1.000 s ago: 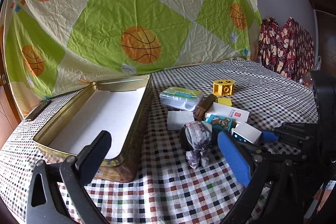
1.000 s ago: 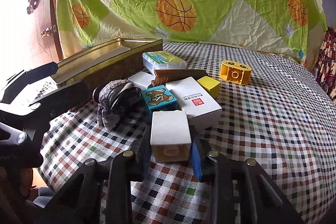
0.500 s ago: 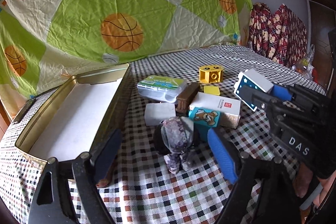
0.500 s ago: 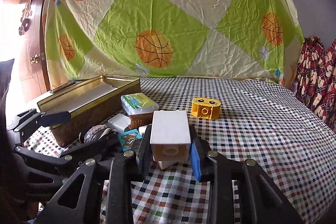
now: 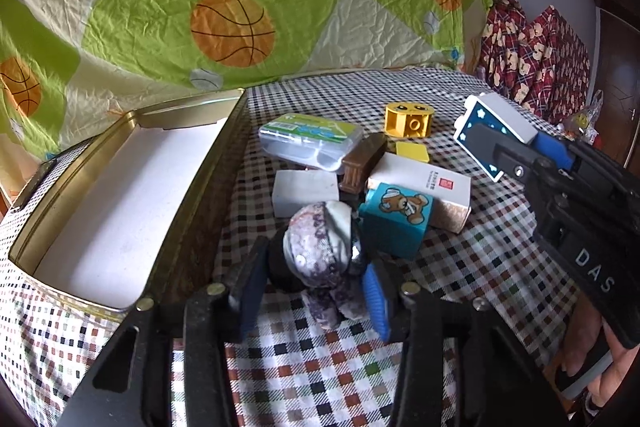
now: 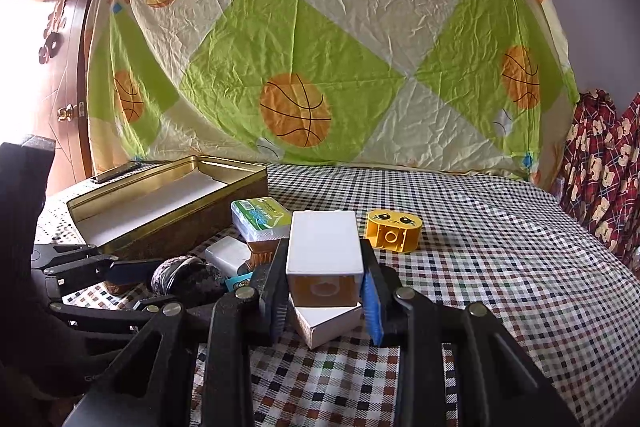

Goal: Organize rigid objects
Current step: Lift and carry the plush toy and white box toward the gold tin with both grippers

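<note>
Jaws of our left gripper [image 5: 314,293] have just been closing and now pinch the mottled purple-white bundle [image 5: 320,247] beside the gold tin [image 5: 192,187]. Our right gripper [image 6: 325,301] clamps the white block [image 6: 323,247] above the checked bench [image 6: 500,267].

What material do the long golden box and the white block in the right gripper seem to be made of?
Golden box: likely thin metal, since its rolled rim shines brass-like; a matte white sheet lines the floor. White block in the right gripper: probably hard moulded plastic, judging by smooth matte faces, crisp edges and a round socket underneath.
</note>
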The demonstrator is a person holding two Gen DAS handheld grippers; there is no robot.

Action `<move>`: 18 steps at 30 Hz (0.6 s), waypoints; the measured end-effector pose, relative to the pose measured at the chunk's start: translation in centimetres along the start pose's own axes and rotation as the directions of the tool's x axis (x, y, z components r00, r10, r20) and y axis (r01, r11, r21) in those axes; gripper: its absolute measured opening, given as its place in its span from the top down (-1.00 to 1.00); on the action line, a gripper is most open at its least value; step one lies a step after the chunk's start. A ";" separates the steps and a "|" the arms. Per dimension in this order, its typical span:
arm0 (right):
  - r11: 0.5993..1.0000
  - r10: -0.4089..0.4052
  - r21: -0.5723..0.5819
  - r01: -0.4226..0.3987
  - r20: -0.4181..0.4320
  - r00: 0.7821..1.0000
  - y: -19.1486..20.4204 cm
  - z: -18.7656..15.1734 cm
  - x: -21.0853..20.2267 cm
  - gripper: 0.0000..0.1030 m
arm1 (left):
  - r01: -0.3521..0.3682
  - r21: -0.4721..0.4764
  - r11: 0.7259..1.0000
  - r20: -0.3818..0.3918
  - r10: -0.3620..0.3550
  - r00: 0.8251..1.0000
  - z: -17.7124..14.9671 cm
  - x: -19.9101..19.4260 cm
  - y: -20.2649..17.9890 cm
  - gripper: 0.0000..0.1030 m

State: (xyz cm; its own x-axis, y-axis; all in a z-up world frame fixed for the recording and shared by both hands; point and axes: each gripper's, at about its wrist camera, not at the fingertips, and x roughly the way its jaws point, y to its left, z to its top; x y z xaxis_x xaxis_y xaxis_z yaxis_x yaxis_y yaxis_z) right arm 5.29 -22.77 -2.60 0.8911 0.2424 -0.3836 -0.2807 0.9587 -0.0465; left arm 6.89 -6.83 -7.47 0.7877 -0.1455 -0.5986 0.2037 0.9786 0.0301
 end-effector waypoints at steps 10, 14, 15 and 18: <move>1.000 0.016 0.010 -0.016 0.025 1.000 -0.1 -0.3 -0.4 0.35 | -0.024 -0.020 1.000 0.094 0.026 0.995 -0.1 -1.3 0.6 0.17; 1.000 0.013 0.004 -0.013 0.039 0.999 0.0 -0.4 -0.6 0.35 | -0.028 -0.032 0.999 0.119 0.031 0.992 -0.2 -1.6 0.8 0.19; 1.000 0.012 0.004 -0.012 0.045 0.999 0.0 -0.4 -0.7 0.35 | -0.030 -0.034 0.999 0.126 0.034 0.992 -0.3 -1.7 0.8 0.20; 1.000 0.009 -0.001 -0.009 0.057 0.998 0.0 -0.4 -0.9 0.35 | -0.036 -0.037 0.999 0.148 0.041 0.988 -0.4 -1.9 0.8 0.20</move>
State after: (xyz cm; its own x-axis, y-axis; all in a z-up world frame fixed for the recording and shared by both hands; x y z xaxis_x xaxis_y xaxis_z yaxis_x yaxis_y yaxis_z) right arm 4.32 -23.03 -2.66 0.9074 0.2594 -0.3307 -0.2894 0.9562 -0.0438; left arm 5.30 -5.71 -6.61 0.8731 -0.1249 -0.4713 0.1533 0.9879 0.0221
